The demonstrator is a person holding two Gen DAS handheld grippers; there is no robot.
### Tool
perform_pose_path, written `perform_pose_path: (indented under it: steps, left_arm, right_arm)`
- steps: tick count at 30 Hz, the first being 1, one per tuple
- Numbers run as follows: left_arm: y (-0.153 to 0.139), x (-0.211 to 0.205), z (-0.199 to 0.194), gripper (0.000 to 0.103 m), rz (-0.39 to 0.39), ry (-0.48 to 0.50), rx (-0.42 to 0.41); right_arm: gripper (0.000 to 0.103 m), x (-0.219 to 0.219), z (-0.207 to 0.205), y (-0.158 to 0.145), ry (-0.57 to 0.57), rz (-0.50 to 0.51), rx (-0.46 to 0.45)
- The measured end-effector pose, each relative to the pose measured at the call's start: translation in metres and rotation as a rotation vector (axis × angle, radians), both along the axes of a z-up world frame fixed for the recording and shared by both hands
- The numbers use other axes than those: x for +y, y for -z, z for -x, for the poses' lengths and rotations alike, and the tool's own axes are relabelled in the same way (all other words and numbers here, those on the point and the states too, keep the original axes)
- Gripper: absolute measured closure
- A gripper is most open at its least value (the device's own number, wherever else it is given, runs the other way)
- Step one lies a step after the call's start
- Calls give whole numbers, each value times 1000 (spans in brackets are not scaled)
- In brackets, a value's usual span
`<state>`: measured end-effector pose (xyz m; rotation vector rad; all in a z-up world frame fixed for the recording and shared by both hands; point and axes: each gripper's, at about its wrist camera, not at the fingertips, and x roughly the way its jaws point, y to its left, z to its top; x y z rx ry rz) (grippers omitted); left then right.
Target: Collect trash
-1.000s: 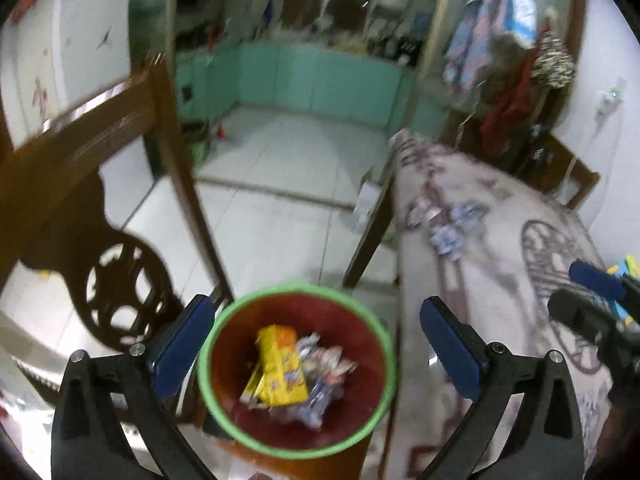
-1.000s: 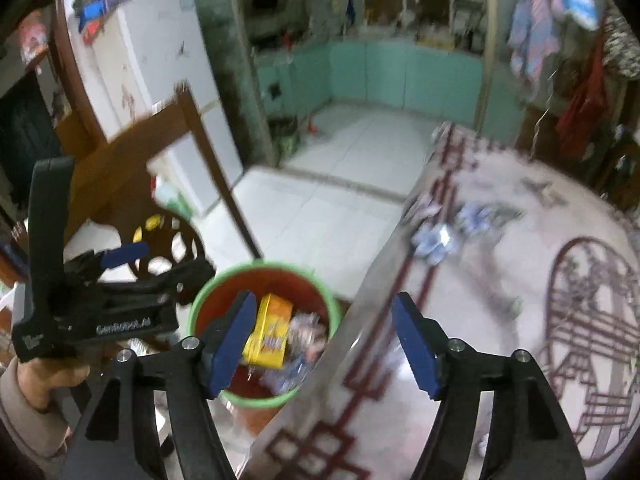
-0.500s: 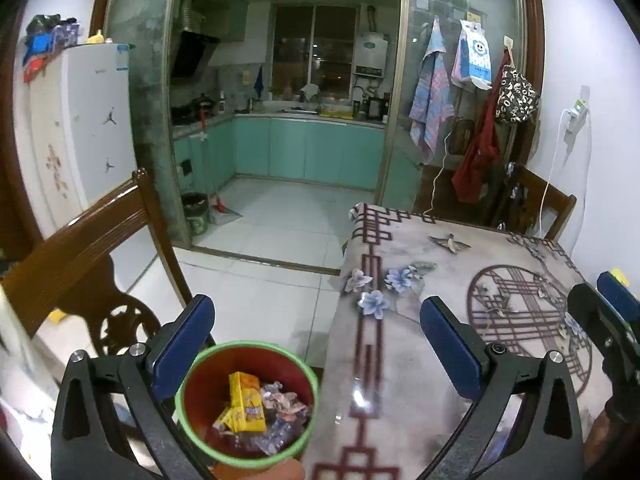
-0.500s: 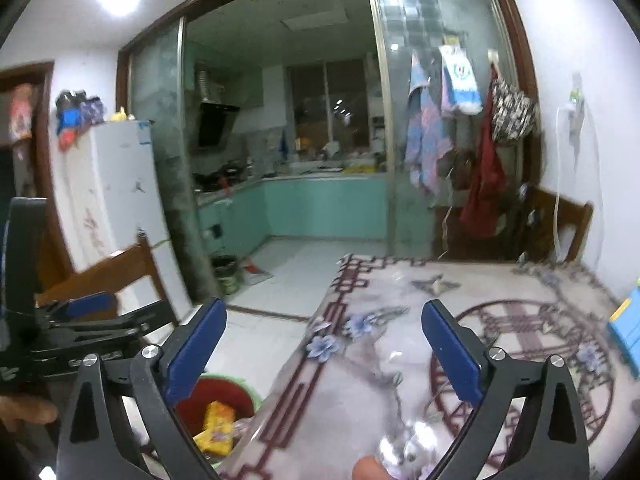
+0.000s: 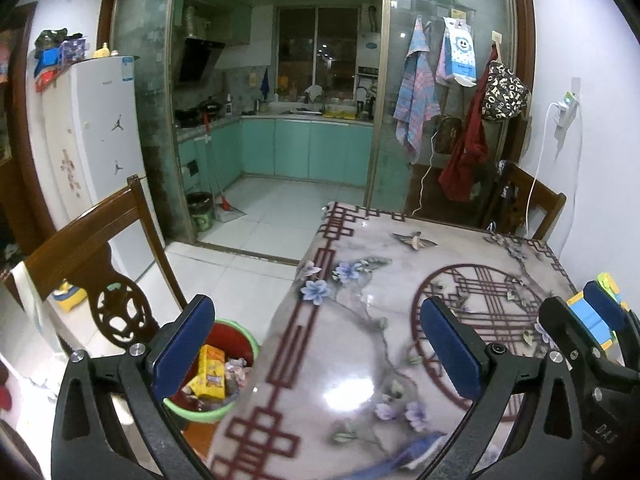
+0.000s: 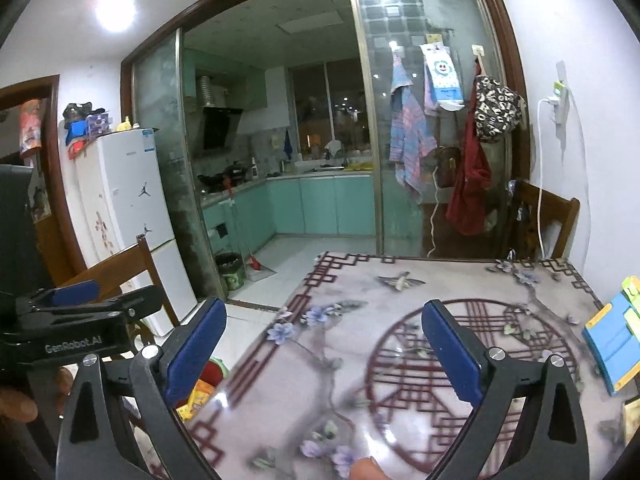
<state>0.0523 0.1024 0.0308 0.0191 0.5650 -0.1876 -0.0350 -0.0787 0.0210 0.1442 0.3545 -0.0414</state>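
Observation:
A red bin with a green rim [image 5: 236, 330] stands on the floor beside the table's left edge, holding a yellow packet [image 5: 210, 372] and several wrappers. My left gripper [image 5: 316, 354] is open and empty, above the table's near left part, the bin just behind its left finger. My right gripper [image 6: 322, 350] is open and empty over the table's near middle. A sliver of the bin [image 6: 212, 372] and yellow packet [image 6: 196, 398] shows past its left finger. The patterned table [image 5: 372, 320] carries no loose trash that I can see.
A wooden chair [image 5: 100, 248] stands left of the bin. A blue and yellow box [image 6: 612, 340] lies at the table's right edge. Another chair [image 6: 552, 216] stands at the far right corner. A white fridge [image 6: 128, 208] is at left, the kitchen behind glass doors.
Both grippers have lifted and tilted up from looking down into the bin to facing across the table toward the kitchen. Both have stayed open and empty.

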Motion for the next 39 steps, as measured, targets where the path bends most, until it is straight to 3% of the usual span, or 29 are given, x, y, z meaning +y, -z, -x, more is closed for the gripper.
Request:
perform_pose_path:
  steps: [16, 39]
  left_arm:
    - [-9, -56, 21, 0, -45, -16, -9]
    - [-6, -87, 19, 0, -62, 7, 11]
  right_arm:
    - [4, -81, 34, -18, 3, -30, -15]
    - [4, -113, 28, -7, 10, -41, 10]
